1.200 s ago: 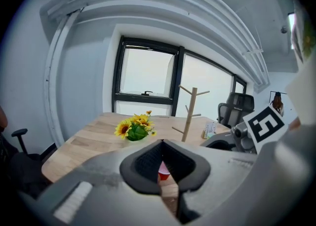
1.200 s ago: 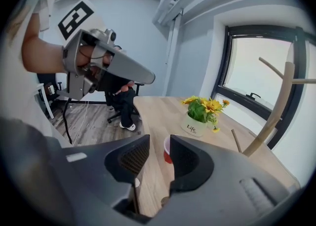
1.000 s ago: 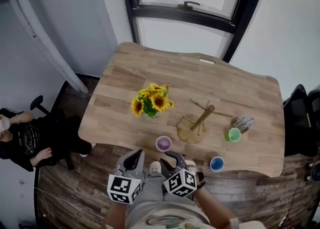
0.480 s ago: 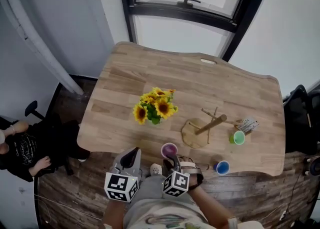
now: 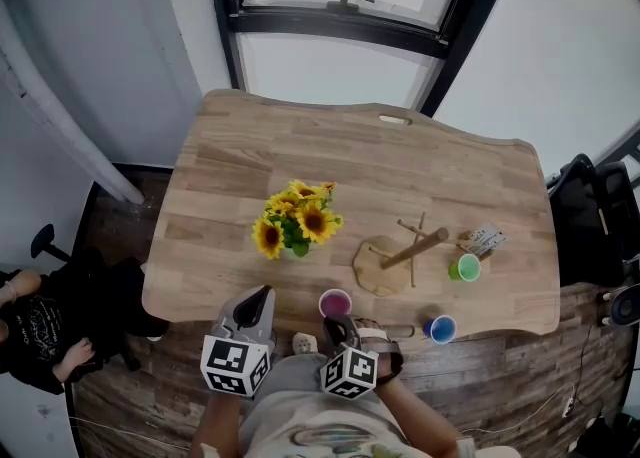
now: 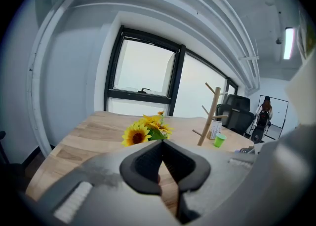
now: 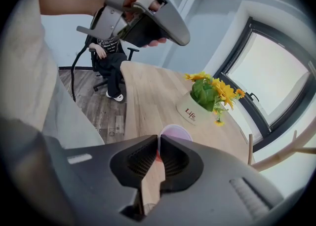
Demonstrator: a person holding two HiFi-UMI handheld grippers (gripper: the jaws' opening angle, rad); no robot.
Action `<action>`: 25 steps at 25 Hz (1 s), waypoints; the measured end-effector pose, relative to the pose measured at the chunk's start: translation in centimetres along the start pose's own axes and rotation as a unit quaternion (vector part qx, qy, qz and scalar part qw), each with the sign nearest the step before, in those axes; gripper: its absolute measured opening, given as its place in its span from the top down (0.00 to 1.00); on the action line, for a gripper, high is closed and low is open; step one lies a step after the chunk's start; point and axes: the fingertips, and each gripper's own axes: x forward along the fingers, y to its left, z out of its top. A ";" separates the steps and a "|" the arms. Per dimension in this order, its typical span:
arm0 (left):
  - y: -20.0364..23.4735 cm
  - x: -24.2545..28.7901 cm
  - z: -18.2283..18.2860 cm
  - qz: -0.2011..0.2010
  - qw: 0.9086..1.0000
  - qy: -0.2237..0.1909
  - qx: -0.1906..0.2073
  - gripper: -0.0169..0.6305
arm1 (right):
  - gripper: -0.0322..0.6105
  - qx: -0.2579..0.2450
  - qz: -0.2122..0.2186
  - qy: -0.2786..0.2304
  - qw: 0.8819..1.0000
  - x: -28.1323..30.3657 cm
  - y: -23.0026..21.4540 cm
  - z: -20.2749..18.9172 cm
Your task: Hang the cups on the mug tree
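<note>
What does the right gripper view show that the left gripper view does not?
Only the right gripper view: the purple cup, its rim between the jaws of the right gripper, which have just been closing, and the left gripper seen from outside. Only the left gripper view: the green cup and the whole mug tree. Both: the sunflowers and the wooden table.

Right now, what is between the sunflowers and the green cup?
The wooden mug tree stands between the sunflowers and the green cup. No cups hang on it yet. The head view shows this best.
</note>
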 end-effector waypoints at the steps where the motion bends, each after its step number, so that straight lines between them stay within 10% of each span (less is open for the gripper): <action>1: -0.1 0.2 0.0 -0.005 1.000 0.000 0.001 0.97 | 0.92 0.003 -0.002 -0.002 1.000 -0.1 -0.1 0.1; 25: 0.7 1.0 0.7 -0.025 1.000 -0.006 -0.004 0.97 | 0.92 0.078 -0.089 -0.126 0.985 -6.9 -7.4 6.6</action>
